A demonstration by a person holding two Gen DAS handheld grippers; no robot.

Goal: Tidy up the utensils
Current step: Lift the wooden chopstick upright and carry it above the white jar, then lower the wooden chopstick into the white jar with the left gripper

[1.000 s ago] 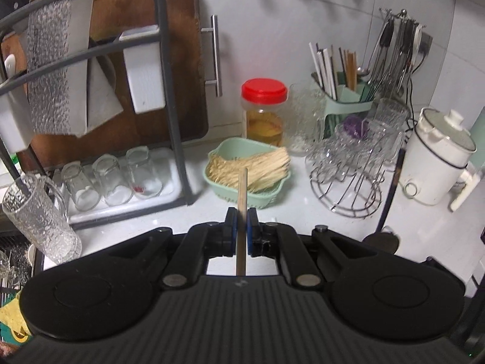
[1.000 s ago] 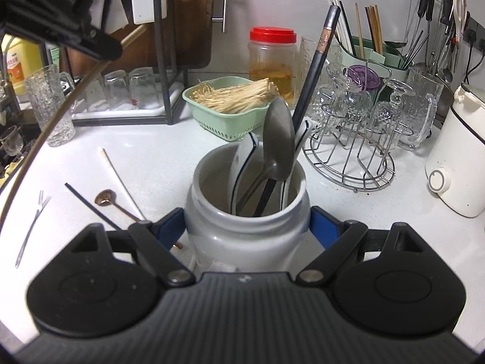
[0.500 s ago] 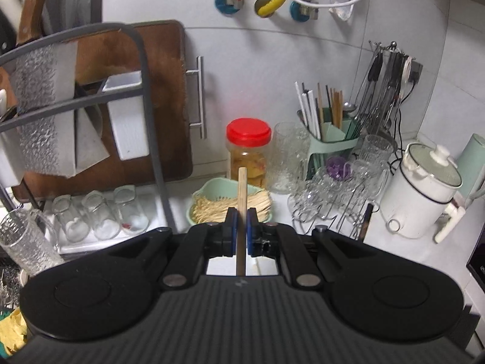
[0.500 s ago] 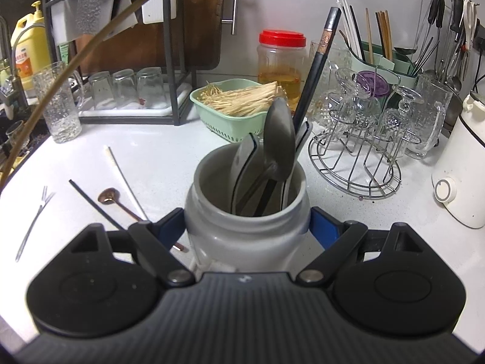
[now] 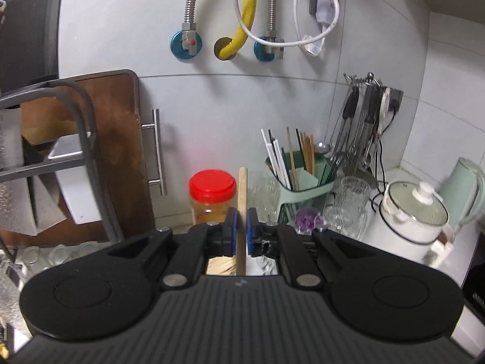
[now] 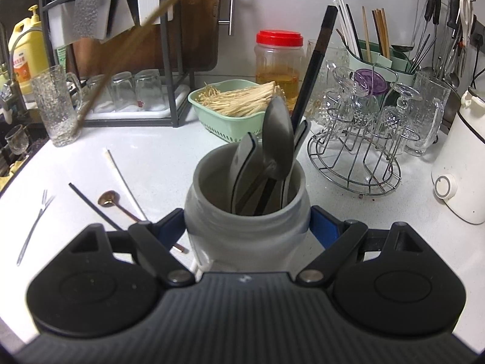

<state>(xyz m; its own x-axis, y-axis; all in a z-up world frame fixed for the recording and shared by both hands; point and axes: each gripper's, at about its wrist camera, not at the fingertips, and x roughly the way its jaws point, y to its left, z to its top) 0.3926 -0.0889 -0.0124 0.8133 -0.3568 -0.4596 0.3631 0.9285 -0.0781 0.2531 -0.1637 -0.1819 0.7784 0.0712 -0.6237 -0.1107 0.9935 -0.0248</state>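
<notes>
Left gripper [image 5: 241, 232]: jaws pinching a pale wooden chopstick [image 5: 242, 212], blue pads pressing both its sides, its squared tip standing upright above them. In the right wrist view the chopstick's long shaft [image 6: 127, 51] is showing as a blurred brown diagonal in the air before the dish rack [image 6: 121, 15].

Right gripper [image 6: 247, 227]: jaws clamping a grey-white jar [image 6: 242, 230] from both sides. The jar is sitting on the white worktop [image 6: 157, 151], holding a grey spoon [image 6: 277, 139], flat ladles and a dark chopstick [image 6: 315, 63] leaning right.

Lying on the worktop left of the jar: a white chopstick [image 6: 121, 179], a black chopstick [image 6: 91, 204], a copper spoon [image 6: 112, 201], a small fork [image 6: 33, 224].
</notes>
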